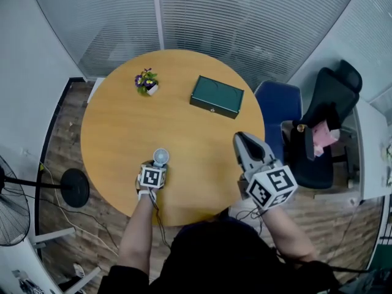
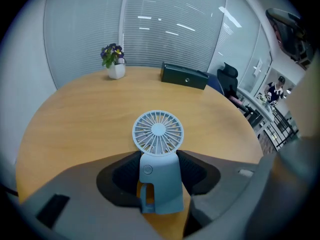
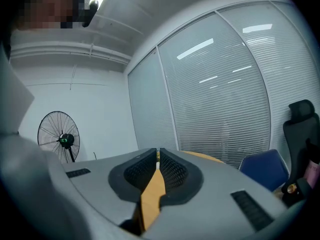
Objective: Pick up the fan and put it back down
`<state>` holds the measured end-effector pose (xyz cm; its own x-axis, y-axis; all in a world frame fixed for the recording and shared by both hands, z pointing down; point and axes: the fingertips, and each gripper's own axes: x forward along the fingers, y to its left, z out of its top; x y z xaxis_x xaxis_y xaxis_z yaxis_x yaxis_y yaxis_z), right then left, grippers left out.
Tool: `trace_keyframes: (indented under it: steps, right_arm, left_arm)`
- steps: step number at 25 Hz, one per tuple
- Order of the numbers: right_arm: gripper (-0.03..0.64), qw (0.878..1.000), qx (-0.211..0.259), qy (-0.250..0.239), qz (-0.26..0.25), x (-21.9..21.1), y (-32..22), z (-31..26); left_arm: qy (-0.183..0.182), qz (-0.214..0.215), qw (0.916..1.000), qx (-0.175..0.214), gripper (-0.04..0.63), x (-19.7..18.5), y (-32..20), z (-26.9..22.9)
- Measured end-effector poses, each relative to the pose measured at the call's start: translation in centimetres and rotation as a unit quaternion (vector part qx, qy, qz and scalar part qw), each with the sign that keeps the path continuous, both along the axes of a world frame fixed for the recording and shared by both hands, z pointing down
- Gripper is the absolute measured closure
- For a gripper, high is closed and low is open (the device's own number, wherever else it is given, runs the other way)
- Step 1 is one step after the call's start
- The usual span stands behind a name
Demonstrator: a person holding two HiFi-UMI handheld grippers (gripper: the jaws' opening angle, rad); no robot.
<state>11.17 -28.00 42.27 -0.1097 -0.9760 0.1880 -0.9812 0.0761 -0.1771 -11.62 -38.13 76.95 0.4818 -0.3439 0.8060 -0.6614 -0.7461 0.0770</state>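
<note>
A small pale-blue fan (image 1: 160,157) stands upright over the near part of the round wooden table (image 1: 122,121). My left gripper (image 1: 160,164) is shut on it, and in the left gripper view its dark pads press both sides of the fan (image 2: 158,134) body below the round grille. Whether the fan's base touches the tabletop I cannot tell. My right gripper (image 1: 240,137) hangs at the table's near right edge, raised and pointing about level. The right gripper (image 3: 157,156) jaws stand together with nothing between them.
A dark green box (image 1: 217,96) lies at the table's far right and a small flower pot (image 1: 147,81) at the far left. A blue chair (image 1: 278,106) and a black office chair (image 1: 324,115) stand to the right. A standing floor fan (image 1: 12,201) is at the left.
</note>
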Motion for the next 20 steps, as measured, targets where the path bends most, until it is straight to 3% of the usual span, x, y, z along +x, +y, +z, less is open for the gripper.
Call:
trace_keyframes:
  steps: [6, 9, 11, 13, 16, 20]
  right_arm:
    - [0.591, 1.0, -0.002, -0.012, -0.006, 0.7, 0.5, 0.7]
    - [0.592, 1.0, -0.003, -0.019, -0.007, 1.4, 0.7, 0.8]
    - [0.594, 1.0, -0.003, -0.022, -0.008, 2.0, 0.8, 0.8]
    - [0.597, 1.0, -0.004, -0.028, -0.012, 2.5, 0.7, 1.0]
    - [0.606, 0.999, 0.004, -0.038, -0.018, 2.7, 0.6, 0.8]
    - [0.611, 0.998, 0.018, -0.043, -0.029, 2.6, 0.4, 0.0]
  left_arm:
    - [-0.009, -0.019, 0.9997, 0.012, 0.362, -0.1, -0.1, 0.1]
    - [0.014, -0.064, 0.9978, 0.009, 0.341, -1.0, 0.3, -1.6]
    - [0.042, -0.109, 0.993, 0.015, 0.341, -1.6, 0.5, -4.1]
    - [0.077, -0.133, 0.9871, 0.044, 0.341, -1.5, -0.1, -7.7]
    - [0.139, -0.141, 0.9766, 0.084, 0.347, -0.5, -0.7, -13.9]
    - [0.224, -0.146, 0.955, 0.128, 0.367, 1.3, -0.2, -22.2]
